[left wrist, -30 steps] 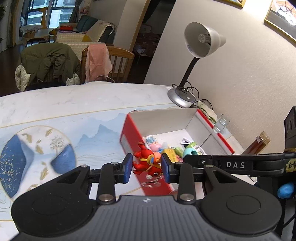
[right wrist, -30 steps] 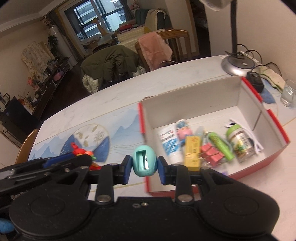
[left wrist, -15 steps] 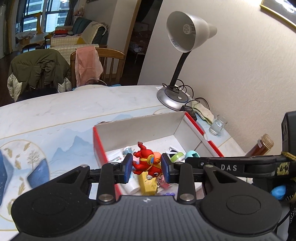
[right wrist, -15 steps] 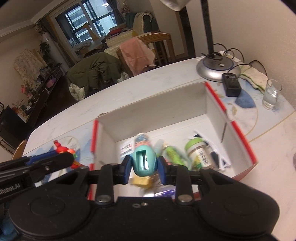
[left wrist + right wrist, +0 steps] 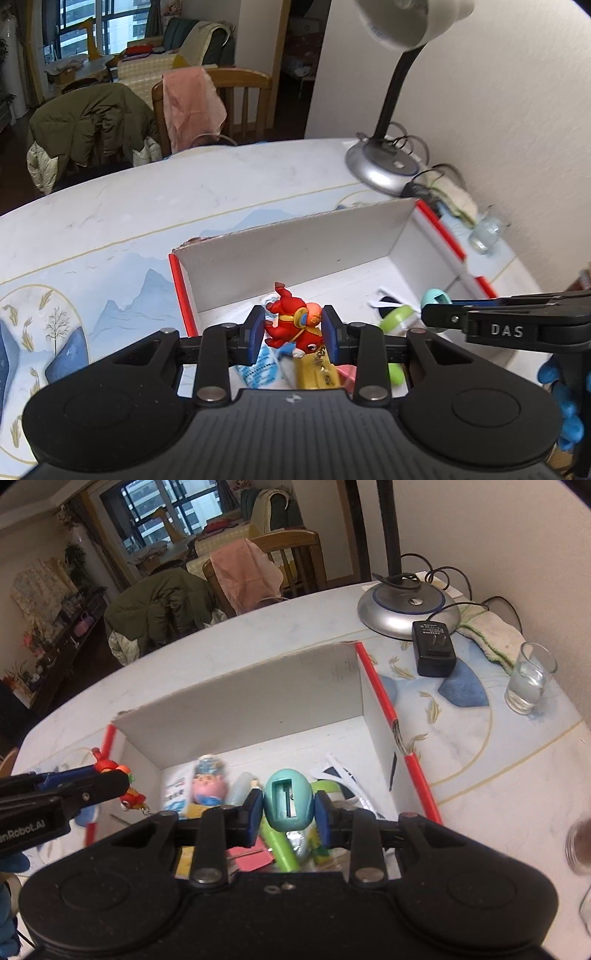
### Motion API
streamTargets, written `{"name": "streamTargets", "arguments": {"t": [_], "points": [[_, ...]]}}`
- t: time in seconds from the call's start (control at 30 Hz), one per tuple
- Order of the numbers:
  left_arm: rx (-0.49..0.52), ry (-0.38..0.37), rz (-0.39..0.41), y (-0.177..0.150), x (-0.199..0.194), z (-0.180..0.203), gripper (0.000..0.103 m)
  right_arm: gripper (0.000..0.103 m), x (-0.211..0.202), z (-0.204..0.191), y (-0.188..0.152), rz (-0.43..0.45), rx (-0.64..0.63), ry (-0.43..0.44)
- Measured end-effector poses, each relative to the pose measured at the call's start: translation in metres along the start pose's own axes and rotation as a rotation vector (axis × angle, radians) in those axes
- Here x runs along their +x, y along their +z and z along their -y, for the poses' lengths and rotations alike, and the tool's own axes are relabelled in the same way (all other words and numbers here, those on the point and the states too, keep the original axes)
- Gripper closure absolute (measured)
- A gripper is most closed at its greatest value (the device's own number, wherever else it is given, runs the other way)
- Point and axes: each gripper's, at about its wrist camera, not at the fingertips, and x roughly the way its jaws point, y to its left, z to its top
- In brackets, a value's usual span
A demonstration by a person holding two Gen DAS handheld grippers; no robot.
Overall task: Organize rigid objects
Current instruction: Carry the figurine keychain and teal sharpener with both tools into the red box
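Two toys held over the crowded red-edged box (image 5: pixel 384 701)

The left gripper (image 5: pixel 293 334) pinches a red figurine keychain (image 5: pixel 291 325) and the right gripper (image 5: pixel 288 806) clamps a teal egg-shaped pencil sharpener (image 5: pixel 288 801), both above the box's contents. Released from here, either may bounce off the clutter, or the dangling keychain may snag.

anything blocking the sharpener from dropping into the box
Nothing covers the box; its top is open. The right gripper holds the sharpener above things already inside, a green tube and a jar, so it would land on them.
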Motion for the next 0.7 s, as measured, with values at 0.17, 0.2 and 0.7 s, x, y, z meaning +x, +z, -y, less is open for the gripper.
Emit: {"name": "streamTargets", "arguments": {"t": [0.17, 0.2, 0.7], "points": [[0.016, 0.036, -0.024, 0.006, 0.022, 0.0, 0.071, 0.074, 0.019, -0.001, 0.01, -0.023, -0.053, 0.003], [0.017, 0.044, -0.029, 0.008, 0.026, 0.0, 0.071, 0.074, 0.023, -0.002, 0.012, -0.026, -0.062, 0.001], [0.04, 0.037, -0.135, 0.012, 0.08, 0.002, 0.071, 0.074, 0.085, -0.013, 0.03, -0.15, -0.152, -0.017]]}}
